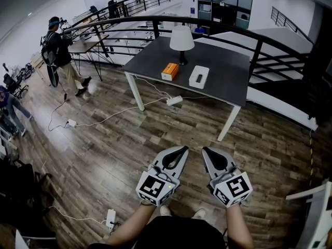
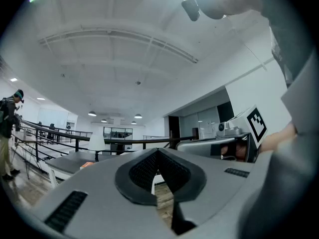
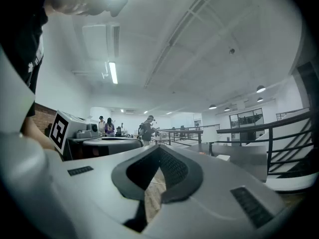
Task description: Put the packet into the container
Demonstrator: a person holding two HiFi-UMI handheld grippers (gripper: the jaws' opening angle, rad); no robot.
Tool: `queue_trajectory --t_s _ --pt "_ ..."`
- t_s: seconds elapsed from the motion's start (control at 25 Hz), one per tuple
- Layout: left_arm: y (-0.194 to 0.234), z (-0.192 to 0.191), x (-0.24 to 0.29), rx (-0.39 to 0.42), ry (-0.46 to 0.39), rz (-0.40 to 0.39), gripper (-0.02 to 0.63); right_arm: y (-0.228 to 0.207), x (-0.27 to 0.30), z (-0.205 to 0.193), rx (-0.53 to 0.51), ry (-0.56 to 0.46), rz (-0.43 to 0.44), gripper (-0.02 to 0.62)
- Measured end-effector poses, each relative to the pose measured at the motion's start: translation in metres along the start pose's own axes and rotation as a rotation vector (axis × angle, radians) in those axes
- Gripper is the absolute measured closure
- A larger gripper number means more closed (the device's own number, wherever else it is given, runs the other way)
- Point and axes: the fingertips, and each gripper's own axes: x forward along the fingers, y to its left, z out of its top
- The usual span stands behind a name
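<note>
Packet: orange box [image 1: 169, 71] lying on the tabletop [image 1: 228, 77], toward its left front part, just left of the container with a small gap between them.
Container: white and oblong [image 1: 199, 77], on the same tabletop, just in front of the lamp.
Lamp: white shade on a dark stem [image 1: 182, 41], upright behind the packet and the container.
Tabletop: dark grey on white legs, well apart from both claws, with a stretch of floor between.
Left claw: held low and level close to the person's body [image 1: 184, 149], its jaws closed tip to tip with nothing gripped; only floor shows through the slot behind the tips.
Right claw: just beside the left one [image 1: 205, 150], also level, its jaws likewise brought together on nothing.
Floor: wood planks [image 1: 129, 149]; a white power strip [image 1: 174, 100] and trailing cables lie below the tabletop's front edge.
Bystander: a person in a dark top [image 1: 59, 56] stands far left by the black railing [image 1: 155, 21].
</note>
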Motion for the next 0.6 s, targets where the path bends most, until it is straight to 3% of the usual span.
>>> queue_trajectory --t_s 0.6 --pt "-0.0075 -0.0069 0.0001 -0.009 0.014 0.007 0.598 -0.0042 -0.0080 -0.0028 -0.007 0.013 -0.014 0.591"
